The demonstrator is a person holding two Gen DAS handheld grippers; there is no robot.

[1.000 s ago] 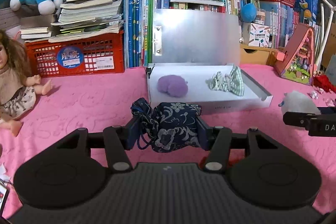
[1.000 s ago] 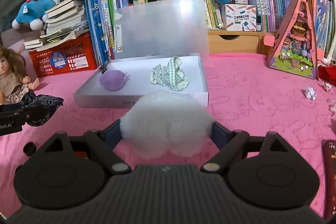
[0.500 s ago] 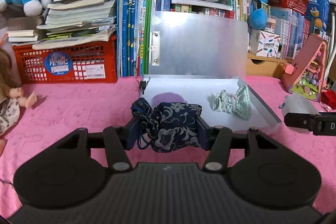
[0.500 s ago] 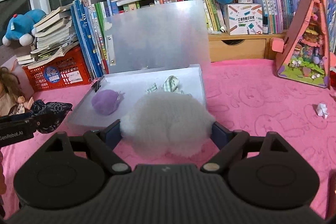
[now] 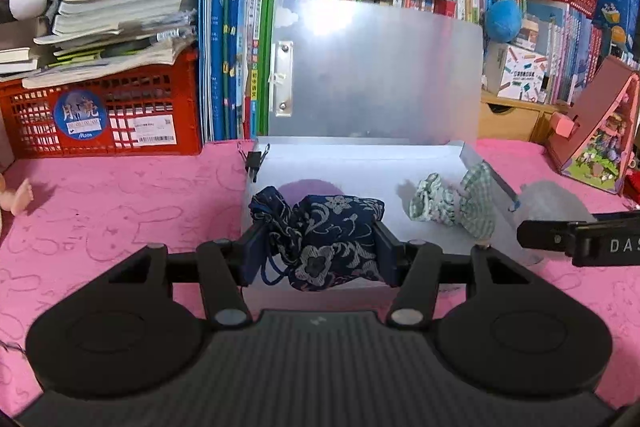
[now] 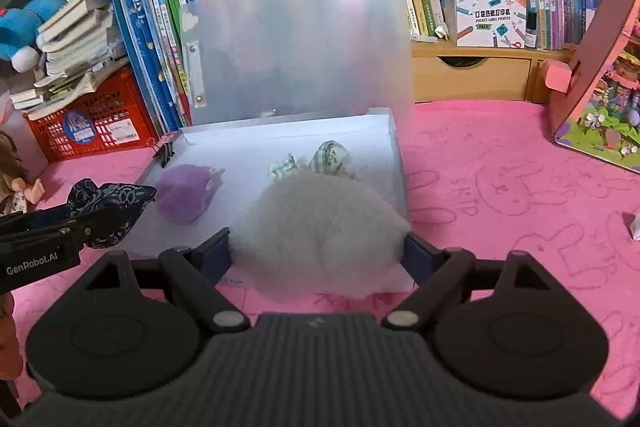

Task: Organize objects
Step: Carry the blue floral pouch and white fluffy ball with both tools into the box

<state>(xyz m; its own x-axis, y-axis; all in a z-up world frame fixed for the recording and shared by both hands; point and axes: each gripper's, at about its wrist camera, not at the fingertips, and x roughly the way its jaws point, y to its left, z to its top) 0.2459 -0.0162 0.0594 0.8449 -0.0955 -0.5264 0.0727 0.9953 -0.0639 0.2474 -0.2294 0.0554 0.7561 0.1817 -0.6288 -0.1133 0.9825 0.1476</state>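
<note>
Two soft items are in transit, one per gripper. Left gripper point(image 5: 320, 251) is clamped on a navy floral drawstring cloth pouch point(image 5: 328, 235); the pads press its sides and the fabric bulges between them, cord loop hanging at the left pad. Right gripper point(image 6: 316, 247) is clamped on a white fluffy plush ball point(image 6: 320, 227), jaws wide, fur spilling past both pads.

Both loads hang at the near edge of the shallow translucent-white plastic box point(image 6: 352, 131), whose frosted lid stands upright at the back. Inside lie a purple fuzzy pompom point(image 6: 184, 193) at left and a green-checked fabric scrunchie point(image 5: 452, 203) at right.

Handling judgement:
- Pouch: light, limp, compressible; unlikely to slip. Hold across the body, not the cord.
- Ball: very light, springy, fur slick; grip across its widest part, firmly enough to reach the core.
- Neither is fragile; a release from low over the box floor should do.

Free floor appears to be between pompom and scrunchie.
</note>
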